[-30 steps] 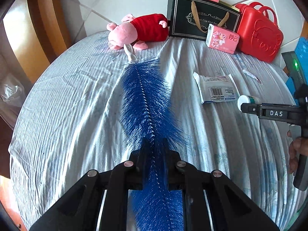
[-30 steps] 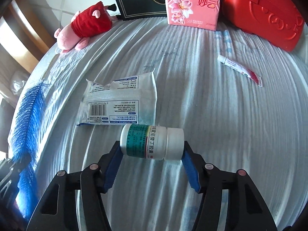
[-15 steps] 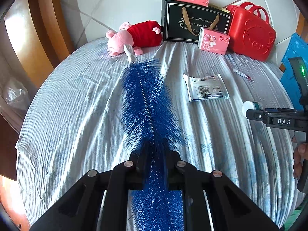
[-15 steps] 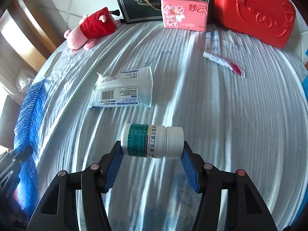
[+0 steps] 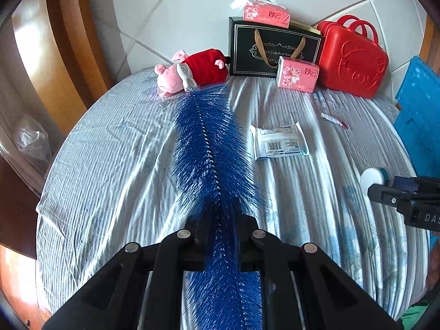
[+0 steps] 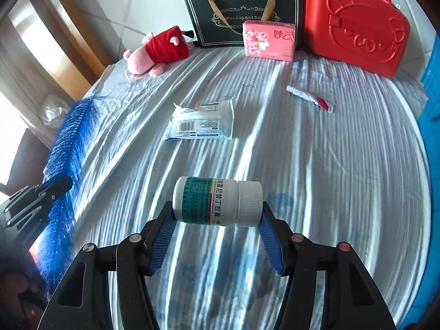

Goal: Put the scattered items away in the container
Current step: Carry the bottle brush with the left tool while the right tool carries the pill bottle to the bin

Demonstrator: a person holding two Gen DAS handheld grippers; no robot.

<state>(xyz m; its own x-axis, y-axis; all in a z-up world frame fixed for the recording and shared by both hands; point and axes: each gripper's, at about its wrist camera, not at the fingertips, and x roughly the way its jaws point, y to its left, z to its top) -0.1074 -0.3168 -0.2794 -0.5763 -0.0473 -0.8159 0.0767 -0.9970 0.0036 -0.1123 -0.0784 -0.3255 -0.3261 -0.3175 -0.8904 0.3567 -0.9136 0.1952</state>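
Through the left wrist I had the left claw [image 5: 221, 233] clamped on the long blue brush [image 5: 211, 159], its tip near the plush pig [image 5: 189, 71]; I judged I should carry it level so the bristles clear the bed [image 5: 110, 165]. Through the right wrist the right claw [image 6: 217, 220] gripped the pill bottle [image 6: 217, 205] end to end, above open sheet, the blue crate [image 6: 433, 88] at the right edge looking the likely container

Glossy red plastic case [image 6: 354, 24], wrinkled cloth [image 6: 330, 165]
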